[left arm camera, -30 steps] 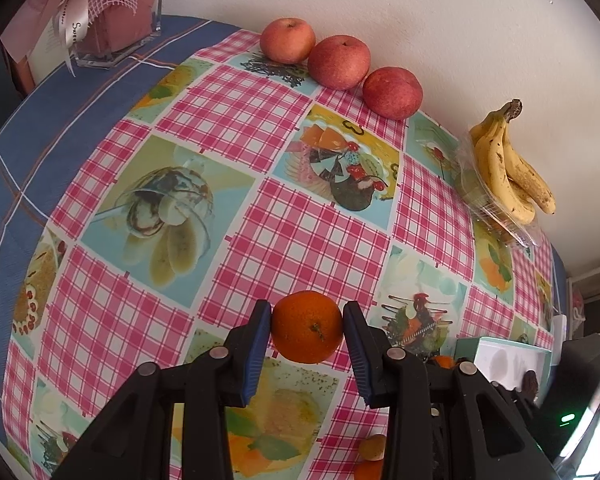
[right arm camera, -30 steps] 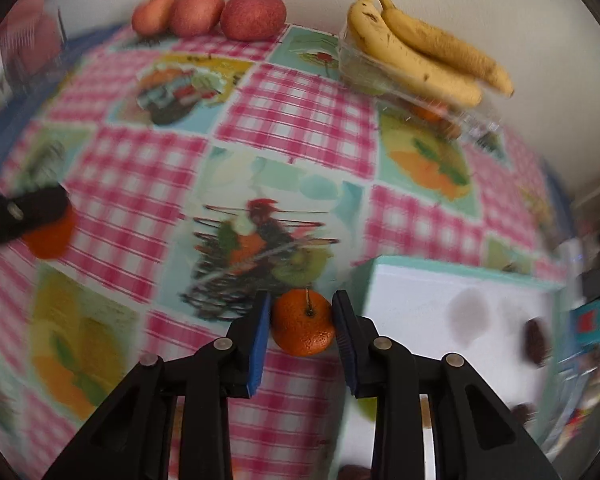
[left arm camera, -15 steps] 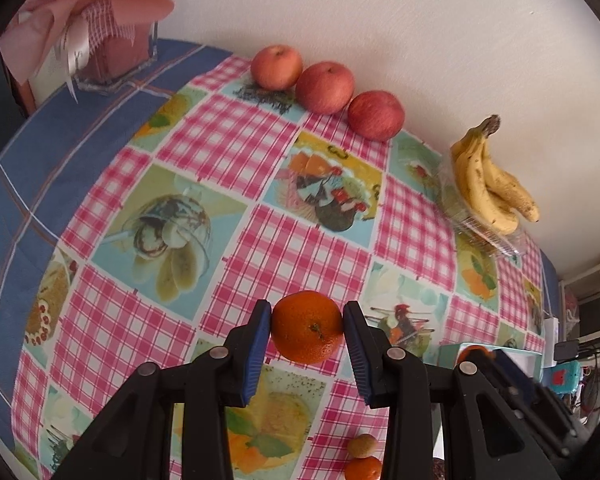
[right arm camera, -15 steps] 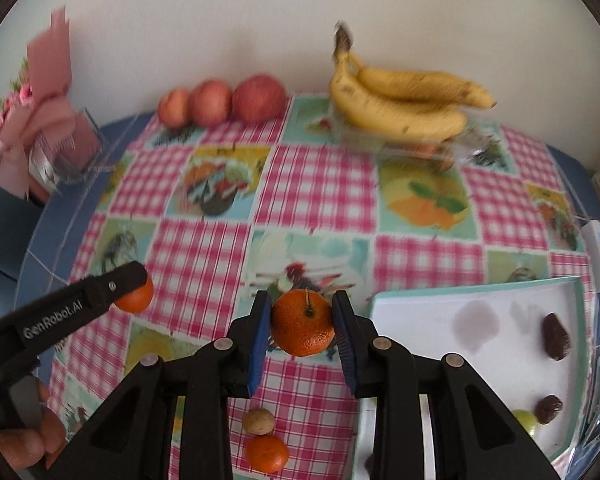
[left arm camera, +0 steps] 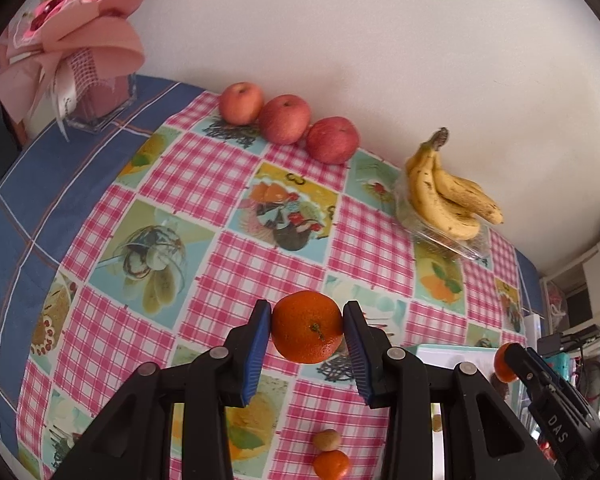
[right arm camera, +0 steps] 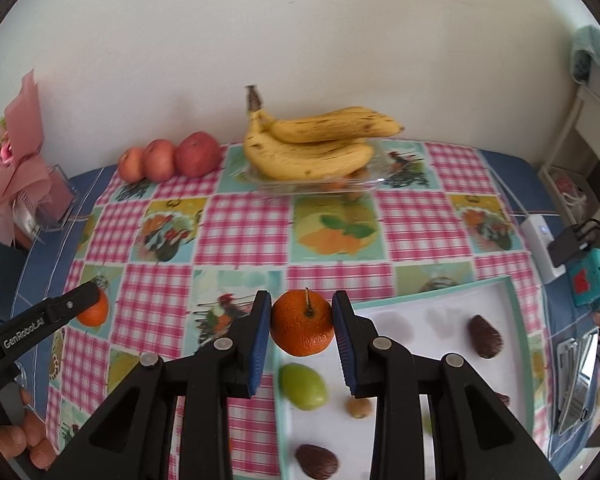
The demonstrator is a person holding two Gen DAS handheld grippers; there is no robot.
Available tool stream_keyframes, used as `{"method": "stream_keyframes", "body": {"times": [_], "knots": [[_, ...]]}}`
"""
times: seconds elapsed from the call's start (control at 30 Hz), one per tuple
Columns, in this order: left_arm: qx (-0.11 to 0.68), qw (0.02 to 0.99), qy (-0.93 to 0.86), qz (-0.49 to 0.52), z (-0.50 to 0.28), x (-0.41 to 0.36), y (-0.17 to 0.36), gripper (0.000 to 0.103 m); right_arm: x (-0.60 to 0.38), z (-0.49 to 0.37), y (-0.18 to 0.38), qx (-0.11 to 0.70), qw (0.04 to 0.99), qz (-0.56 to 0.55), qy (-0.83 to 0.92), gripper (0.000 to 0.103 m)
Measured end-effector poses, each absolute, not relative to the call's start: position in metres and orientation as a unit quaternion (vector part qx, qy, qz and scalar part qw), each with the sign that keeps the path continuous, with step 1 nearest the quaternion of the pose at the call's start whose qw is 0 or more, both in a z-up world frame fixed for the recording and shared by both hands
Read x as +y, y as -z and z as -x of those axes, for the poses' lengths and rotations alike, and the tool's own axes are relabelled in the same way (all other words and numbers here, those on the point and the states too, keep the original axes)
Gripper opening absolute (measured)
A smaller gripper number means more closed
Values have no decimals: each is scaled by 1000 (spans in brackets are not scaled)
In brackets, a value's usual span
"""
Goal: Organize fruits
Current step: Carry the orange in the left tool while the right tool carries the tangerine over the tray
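Left gripper [left arm camera: 307,334]: blue-padded black jaws clenched on a round orange tangerine [left arm camera: 307,332], lower centre of frame, held clear above the pink-checked fruit-print tablecloth [left arm camera: 204,176].
Right gripper [right arm camera: 302,328]: pads clamped on a second stemmed orange tangerine [right arm camera: 302,328], over the near-left corner of the white teal-rimmed tray [right arm camera: 512,300].
Tray contents: green oval fruit [right arm camera: 303,386], dark brown dates [right arm camera: 485,337].
Back wall: three red apples [right arm camera: 170,158] upper left; yellow banana bunch [right arm camera: 312,144] on clear plastic container [right arm camera: 316,184], upper centre.

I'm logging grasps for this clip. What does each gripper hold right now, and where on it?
Left gripper holds an orange, clamped across its sides. Right gripper holds another orange the same way, stem up.
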State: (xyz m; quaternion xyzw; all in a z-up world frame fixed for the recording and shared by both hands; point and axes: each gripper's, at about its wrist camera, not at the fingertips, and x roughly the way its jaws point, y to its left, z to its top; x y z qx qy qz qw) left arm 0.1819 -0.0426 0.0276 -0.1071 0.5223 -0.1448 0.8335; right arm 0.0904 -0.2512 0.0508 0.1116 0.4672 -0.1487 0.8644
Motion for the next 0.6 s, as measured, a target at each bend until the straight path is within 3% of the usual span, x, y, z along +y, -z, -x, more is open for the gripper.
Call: {"method": "stream_keyframes", "body": {"times": [0.6], "knots": [[519,822,230,44,-141,-138,-39,40,-317,-45,-77,429,865,-143,218,33]]}}
